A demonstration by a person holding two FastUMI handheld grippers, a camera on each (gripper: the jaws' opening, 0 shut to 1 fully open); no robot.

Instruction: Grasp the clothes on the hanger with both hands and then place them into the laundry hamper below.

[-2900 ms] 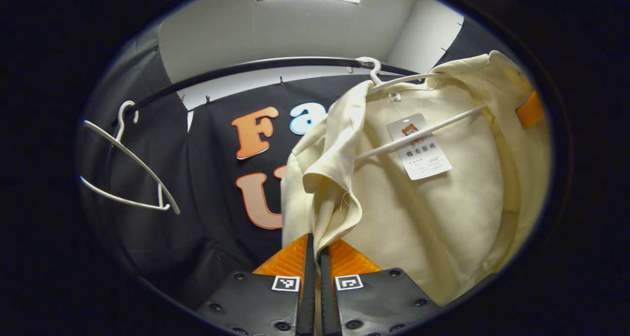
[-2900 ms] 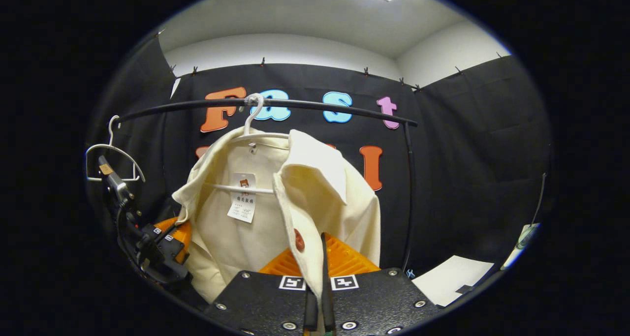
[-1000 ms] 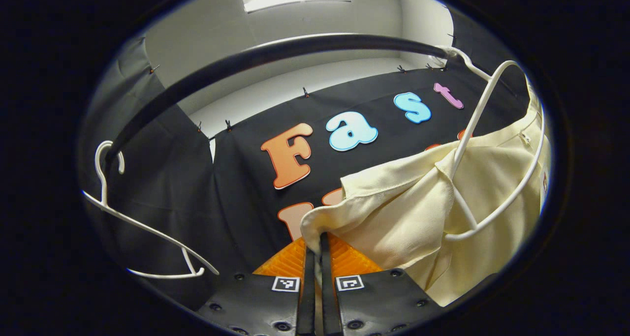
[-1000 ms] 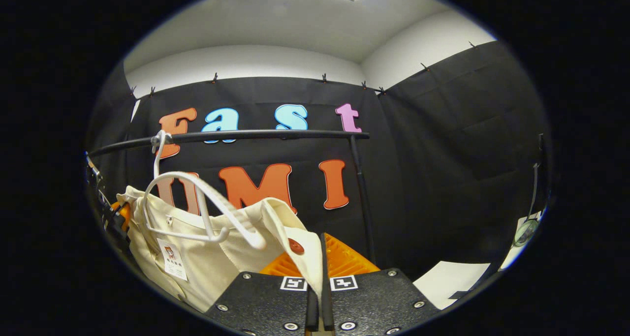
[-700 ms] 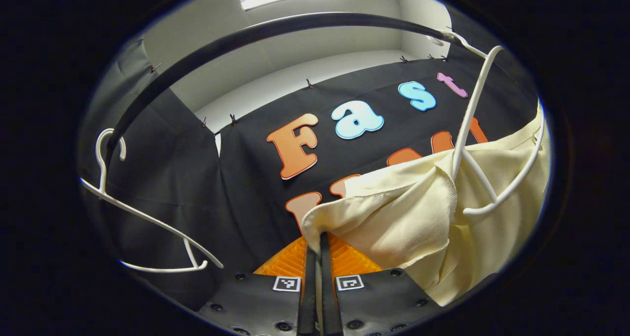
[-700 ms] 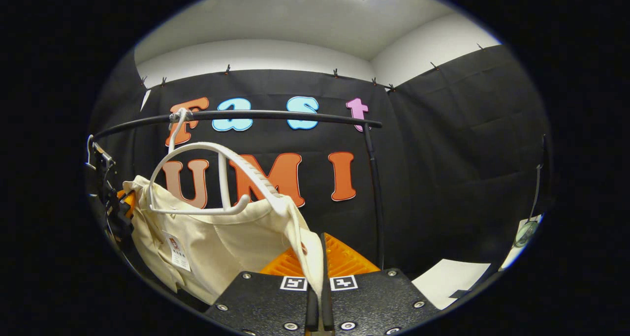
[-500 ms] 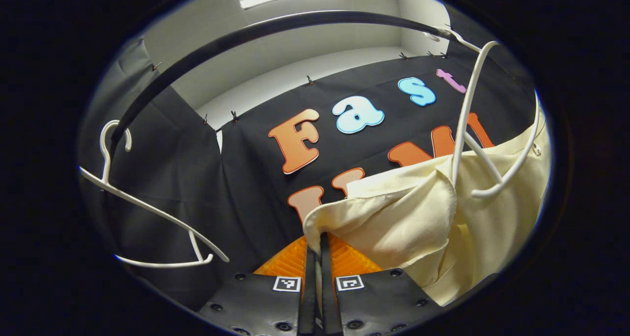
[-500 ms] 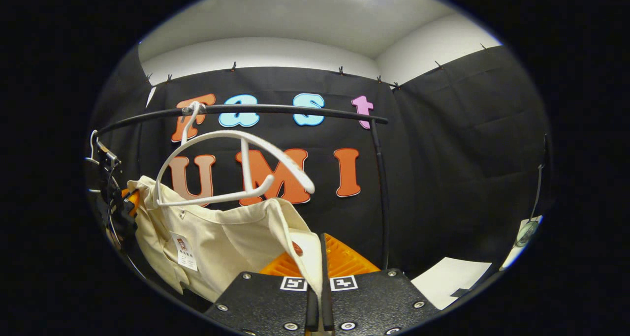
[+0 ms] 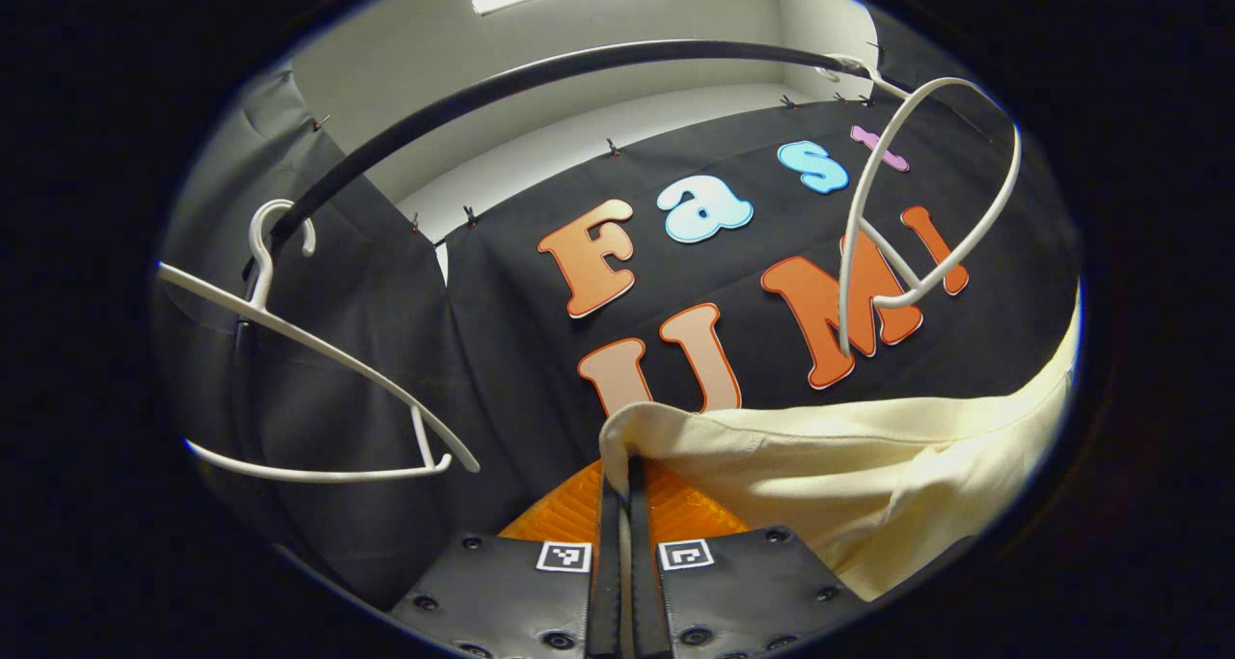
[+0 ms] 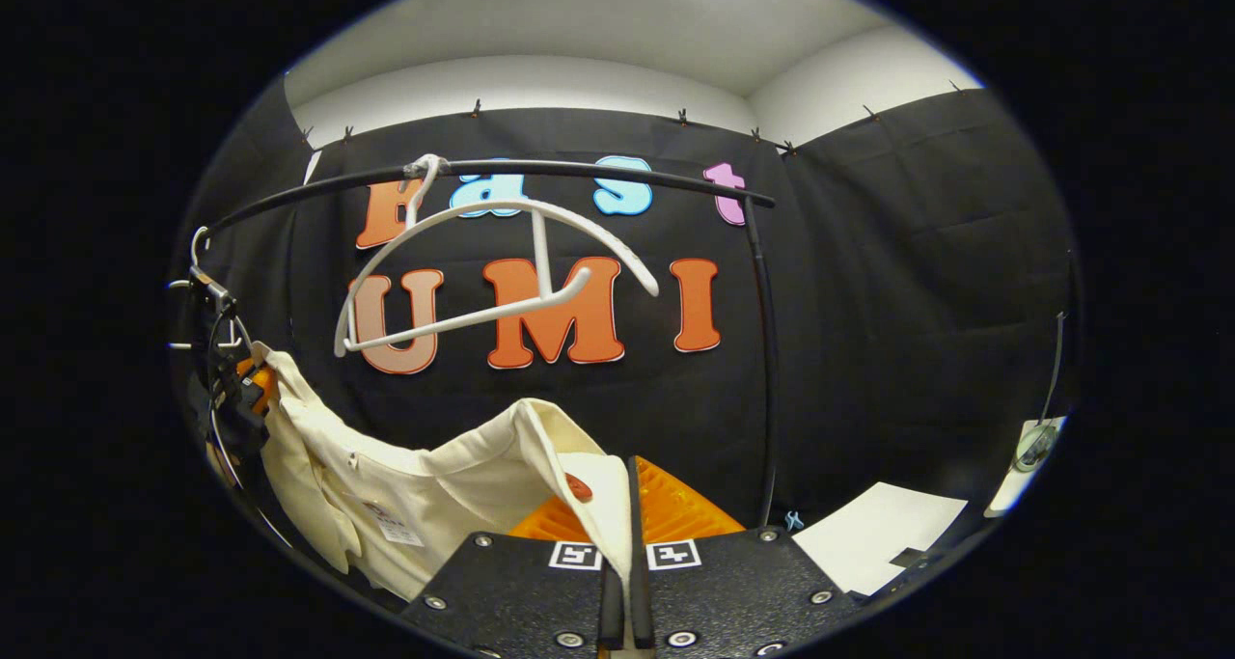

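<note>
A cream shirt (image 9: pixel 868 476) hangs stretched between my two grippers, below its white hanger (image 9: pixel 917 196). My left gripper (image 9: pixel 622 480) is shut on the shirt's edge at the bottom of the left gripper view. In the right gripper view my right gripper (image 10: pixel 625 505) is shut on the front edge of the shirt (image 10: pixel 425 495) beside a red button (image 10: pixel 577 486). The bare hanger (image 10: pixel 502 263) swings tilted on the black rail (image 10: pixel 579 172). The left gripper (image 10: pixel 241 389) shows at the far left, holding the shirt's other end. The hamper is hidden.
A second empty white hanger (image 9: pixel 309 370) hangs at the left end of the black rail (image 9: pixel 540 70). The rail's upright post (image 10: pixel 767 370) stands right of centre. A white sheet (image 10: pixel 868 538) lies on the floor at lower right.
Both grippers have pulled the shirt down and off the hanger. The hanger now swings bare and tilted on the rail, and the shirt sags between the grippers.
</note>
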